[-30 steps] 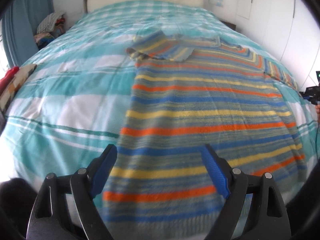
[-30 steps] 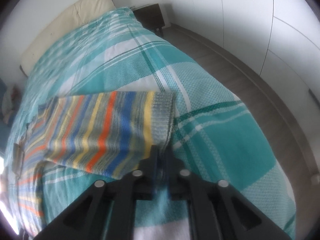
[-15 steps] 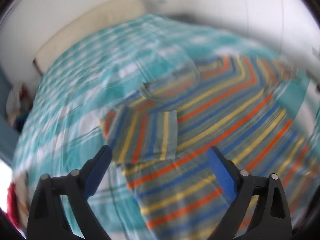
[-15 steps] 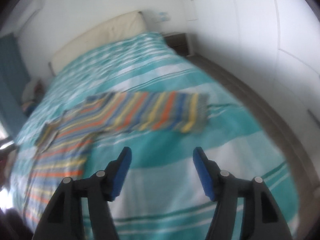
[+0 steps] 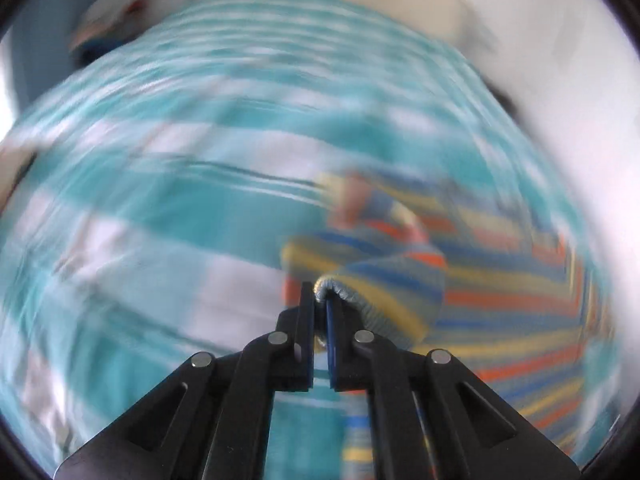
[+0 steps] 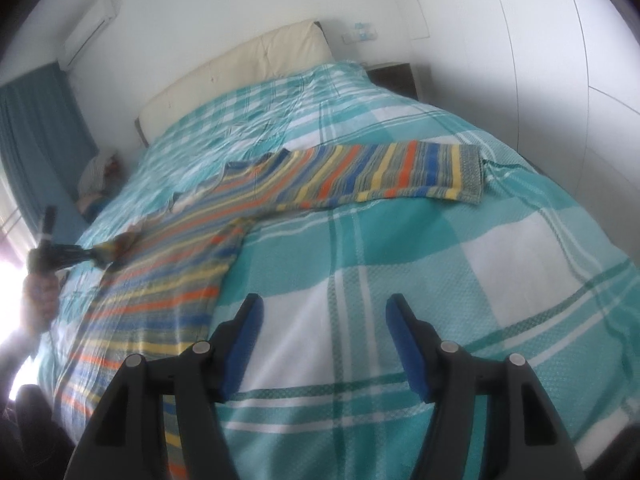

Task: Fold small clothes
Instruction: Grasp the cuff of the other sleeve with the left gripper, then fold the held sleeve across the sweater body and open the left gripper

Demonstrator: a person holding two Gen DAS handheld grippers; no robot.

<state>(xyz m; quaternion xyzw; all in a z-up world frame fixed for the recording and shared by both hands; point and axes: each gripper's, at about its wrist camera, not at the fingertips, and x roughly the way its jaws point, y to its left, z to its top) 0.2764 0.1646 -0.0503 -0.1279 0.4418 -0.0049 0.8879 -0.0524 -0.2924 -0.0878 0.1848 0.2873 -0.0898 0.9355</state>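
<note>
My L tool [image 5: 320,300] just snapped closed, pinching sweater [image 6: 168,280] cuff [image 5: 340,292] at its tips. R tool [image 6: 324,320] spread over bed [image 6: 440,280], nothing between, sleeve [image 6: 400,172] well ahead.

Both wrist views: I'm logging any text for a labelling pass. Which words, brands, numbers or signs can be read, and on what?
None can be read.
Striped sweater: no label or print shows.
Bedspread: checks only.
Wall plate by the headboard: bluish marks, too small to read.
Left wrist view: too blurred to tell.

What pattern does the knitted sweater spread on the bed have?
The knitted sweater has orange, yellow, blue and grey stripes, clearest in the right wrist view.
</note>
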